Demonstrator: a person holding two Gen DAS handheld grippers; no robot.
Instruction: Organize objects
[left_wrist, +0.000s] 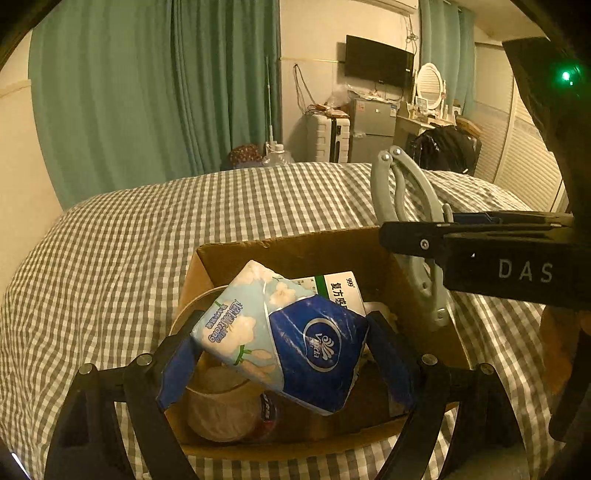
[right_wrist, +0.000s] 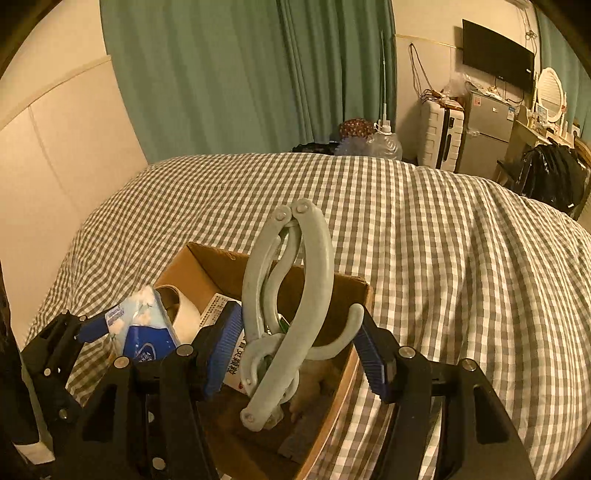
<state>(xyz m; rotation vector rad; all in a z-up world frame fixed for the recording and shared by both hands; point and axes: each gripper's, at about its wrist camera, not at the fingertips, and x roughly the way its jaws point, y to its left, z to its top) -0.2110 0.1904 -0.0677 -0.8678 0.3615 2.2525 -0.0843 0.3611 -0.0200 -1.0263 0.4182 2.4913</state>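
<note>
I've got the left hand-held gripper (left_wrist: 273, 354) clamped on a tissue pack (left_wrist: 280, 339) over the cardboard box (left_wrist: 295, 251) on the bed (left_wrist: 147, 236), w/ the right hand-held gripper (right_wrist: 299, 350) gripping a folded grey hanger (right_wrist: 295, 295) at the box's right side.

A home bedroom is shown: a gingham-covered bed (right_wrist: 406, 221), green curtains (right_wrist: 240, 74) at 12 o'clock, a wall-mounted television (right_wrist: 496, 55) at 2 o'clock.

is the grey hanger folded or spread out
Folded: the grey hanger has both arms swung together, their tips meeting at the top above the cardboard box.
</note>
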